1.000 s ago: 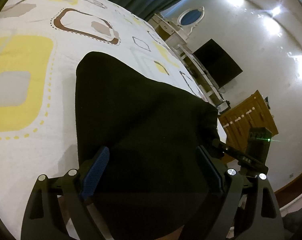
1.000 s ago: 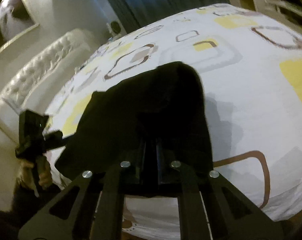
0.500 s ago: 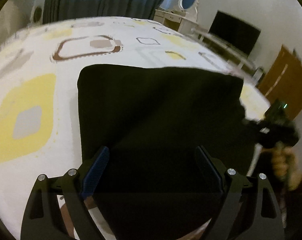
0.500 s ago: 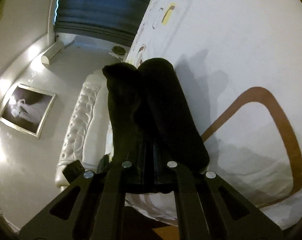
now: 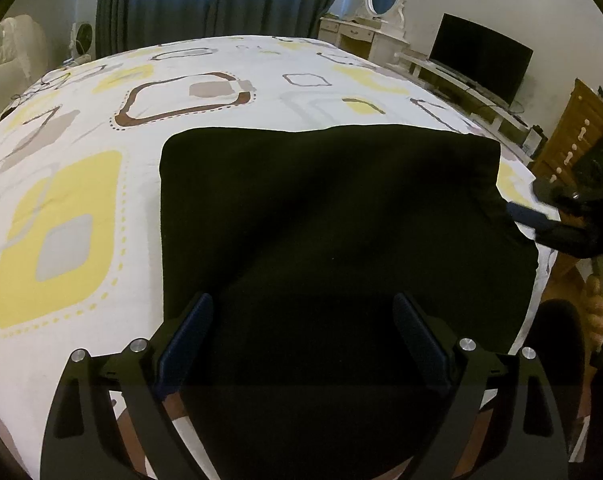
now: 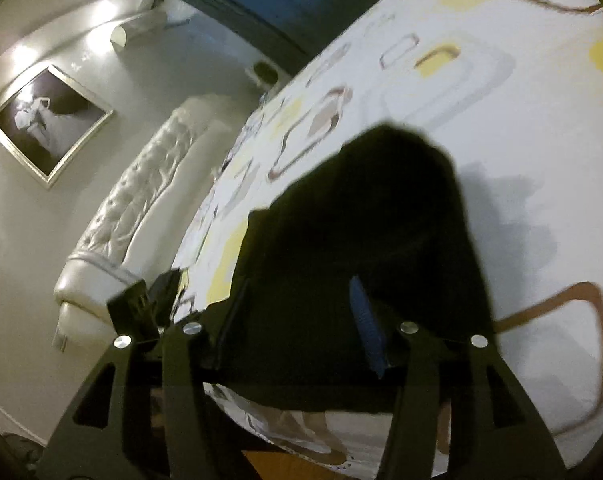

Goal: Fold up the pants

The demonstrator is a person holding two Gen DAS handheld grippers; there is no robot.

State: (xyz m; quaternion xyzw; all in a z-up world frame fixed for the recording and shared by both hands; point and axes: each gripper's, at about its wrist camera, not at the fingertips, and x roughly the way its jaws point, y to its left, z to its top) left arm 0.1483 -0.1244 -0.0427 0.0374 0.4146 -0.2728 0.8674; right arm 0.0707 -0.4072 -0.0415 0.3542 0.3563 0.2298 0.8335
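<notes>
White bedding printed with yellow and brown squares covers the bed [image 5: 81, 208], by far the largest thing in view, and the black pants [image 5: 333, 232] are laid across its near edge as a broad, already doubled rectangle. A second ago the cloth was still lifted into a peaked, draped shape between the two tools; now it is seen spread flat, its far edge straight and its corners squared. From this it may be judged that one fold has just been set down and that the next fold, or a smoothing of the panel, is what remains.

At the right-hand corner of the pants, the right gripper [image 6: 297, 320] was clamped on the cloth a second ago; its jaws are now opening, and in the right wrist view the black fabric is seen lying loose between the spread fingers [image 6: 367, 320], no longer pinched. The same tool is seen in the left wrist view at the cloth's right corner, held by the person's hand [image 5: 597, 312].

The left gripper [image 5: 301, 336] is held over the near edge of the pants with its blue-padded fingers [image 5: 185, 340] set wide apart; the cloth is passed between them but is not seen to be pressed.
</notes>
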